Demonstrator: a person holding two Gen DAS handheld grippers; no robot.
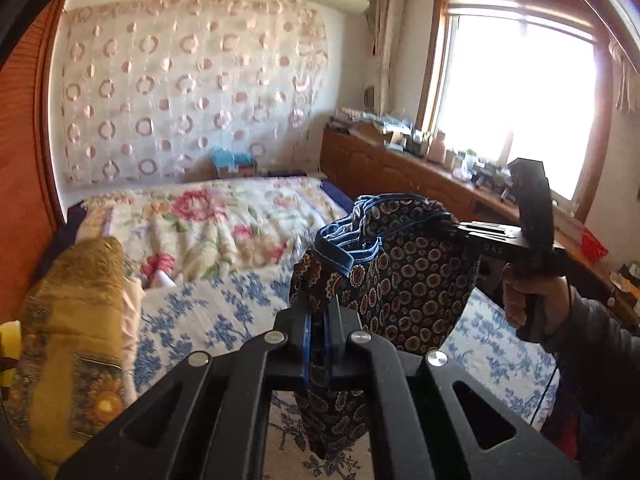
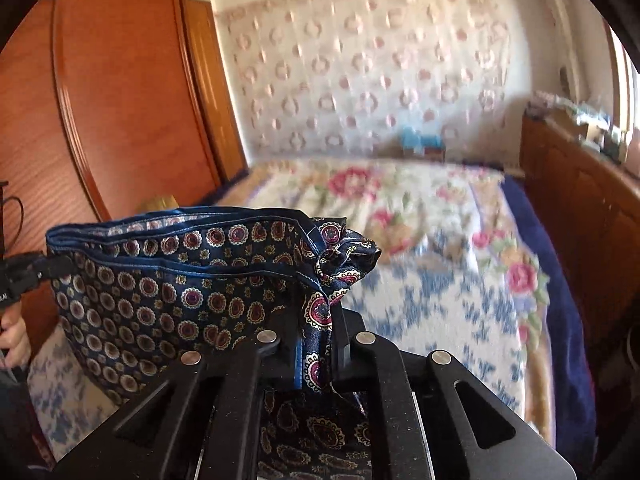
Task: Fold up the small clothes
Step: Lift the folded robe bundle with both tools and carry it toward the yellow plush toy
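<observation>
Both grippers, left gripper and right gripper, were pinched tight on my patterned shorts, held up over the bed, so next I needed to lay them flat.

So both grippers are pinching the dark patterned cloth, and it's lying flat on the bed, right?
Not flat on the bed. The left gripper and right gripper pinch the dark patterned cloth, but it hangs lifted above the bed, as the left wrist view shows.
</observation>
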